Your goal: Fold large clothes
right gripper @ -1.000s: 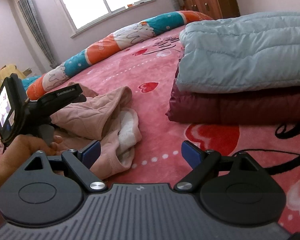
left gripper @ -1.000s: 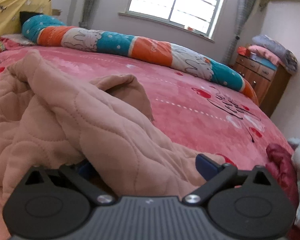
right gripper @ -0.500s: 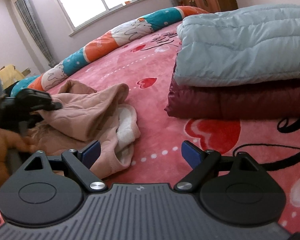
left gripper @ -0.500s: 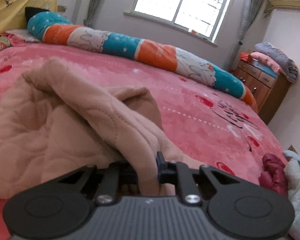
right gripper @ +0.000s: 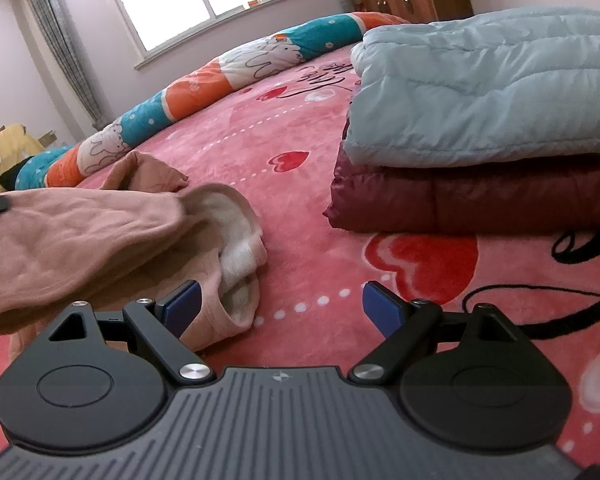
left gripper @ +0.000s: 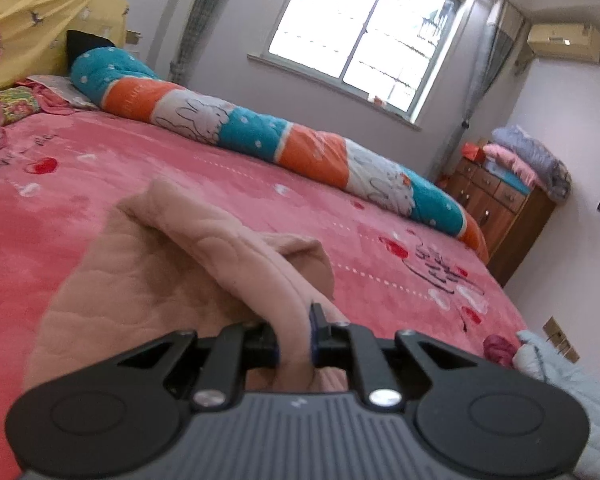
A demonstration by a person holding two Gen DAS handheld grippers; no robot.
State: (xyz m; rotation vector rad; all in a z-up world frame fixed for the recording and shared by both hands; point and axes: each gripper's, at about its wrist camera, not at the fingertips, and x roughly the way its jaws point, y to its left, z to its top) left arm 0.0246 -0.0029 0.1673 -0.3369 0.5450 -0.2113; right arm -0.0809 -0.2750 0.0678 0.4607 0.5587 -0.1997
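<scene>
Flanking pink garment [right gripper: 80,236]: bolster [right gripper: 220,80], folded quilts [right gripper: 480,92].

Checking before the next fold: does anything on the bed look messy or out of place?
Only the pink quilted garment: it lies crumpled beside the neatly folded light blue and maroon stack, its white fleece lining turned out. The left claw is shut on a fold; the right claw is open, holding nothing.

garment [right gripper: 80,236]: peach quilted top, crumpled | lining: white fleece showing at its open hem | pose: one fold lifted (pinched up), the rest on the pink bed
</scene>
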